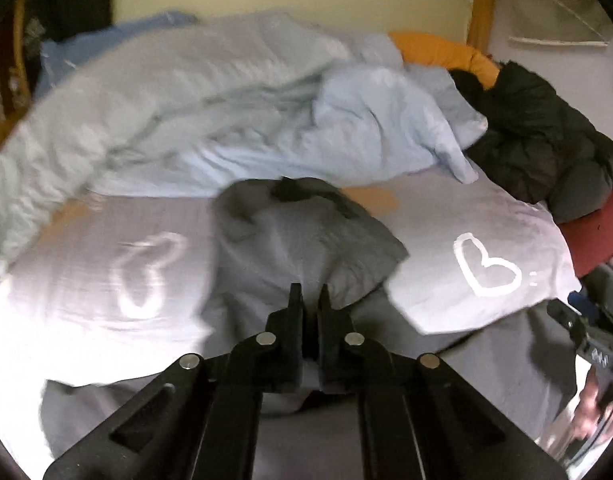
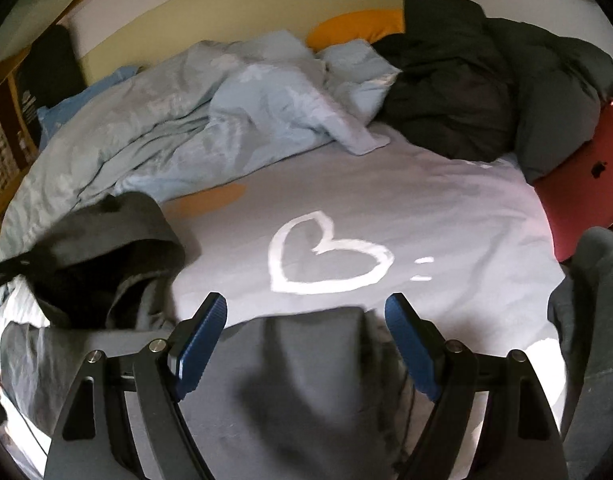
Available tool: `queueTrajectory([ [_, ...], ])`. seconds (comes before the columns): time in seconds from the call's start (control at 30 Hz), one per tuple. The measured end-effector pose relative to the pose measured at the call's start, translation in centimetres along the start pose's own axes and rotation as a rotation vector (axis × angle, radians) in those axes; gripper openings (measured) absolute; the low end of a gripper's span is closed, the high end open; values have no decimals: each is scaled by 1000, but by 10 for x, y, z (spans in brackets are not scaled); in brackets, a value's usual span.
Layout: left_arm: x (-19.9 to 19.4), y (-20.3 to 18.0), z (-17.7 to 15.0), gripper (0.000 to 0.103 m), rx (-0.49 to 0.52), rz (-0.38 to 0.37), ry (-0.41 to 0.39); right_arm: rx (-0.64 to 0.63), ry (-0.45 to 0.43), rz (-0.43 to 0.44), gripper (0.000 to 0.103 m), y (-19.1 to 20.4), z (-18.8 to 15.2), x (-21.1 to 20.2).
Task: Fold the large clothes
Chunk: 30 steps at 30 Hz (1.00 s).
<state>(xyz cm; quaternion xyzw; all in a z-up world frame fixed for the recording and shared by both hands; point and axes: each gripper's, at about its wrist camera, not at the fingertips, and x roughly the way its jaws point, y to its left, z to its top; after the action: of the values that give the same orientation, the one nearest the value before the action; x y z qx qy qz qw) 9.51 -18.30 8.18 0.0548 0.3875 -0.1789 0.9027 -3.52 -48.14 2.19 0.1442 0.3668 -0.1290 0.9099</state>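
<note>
A: Hoodie; grey, hood uppermost in the middle of the left view; it lies on the bed sheet with the white hearts, and its lower part runs down under the tool at the bottom of the frame.

B: What is the left gripper doing?

A: Its fingers stand close together, a narrow gap between them, with grey cloth bunched right at the tips; it looks pinched on a fold of the hoodie, though blur keeps me from being certain.

B: And the right gripper?

A: Wide apart; the blue pads sit either side of a flat grey flap of the hoodie at the bottom centre of the right view; nothing is held; the hood is at mid left there.

B: Which step, then?

A: I judge an early fold; one side is lifted or dragged by the left tool while the body is not yet squared; the heap looks rumpled, not stacked.

B: Next move?

A: Probably the right tool needs to come down and close on the flap's edge just ahead of it; then both can draw the cloth flat; the blue quilt at upper left and the dark jacket at upper right lie well apart from it.
</note>
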Motion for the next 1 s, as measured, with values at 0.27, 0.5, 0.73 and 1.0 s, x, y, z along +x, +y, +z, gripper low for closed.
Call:
queueTrajectory([
  [0.27,-17,101,-54,5,-123,134,36,-62,-5,-30,83,30,-20,-15],
  [0.5,20,129,-99,6,-98,158,89,-86,-22,-37,83,47,-27,-24],
  [0.73,47,140,-124,8,-123,124,101,-110,-53,-11,84,63,-25,-26],
  [1.0,54,146,-134,9,-175,78,52,-165,94,281,70,109,9,21],
])
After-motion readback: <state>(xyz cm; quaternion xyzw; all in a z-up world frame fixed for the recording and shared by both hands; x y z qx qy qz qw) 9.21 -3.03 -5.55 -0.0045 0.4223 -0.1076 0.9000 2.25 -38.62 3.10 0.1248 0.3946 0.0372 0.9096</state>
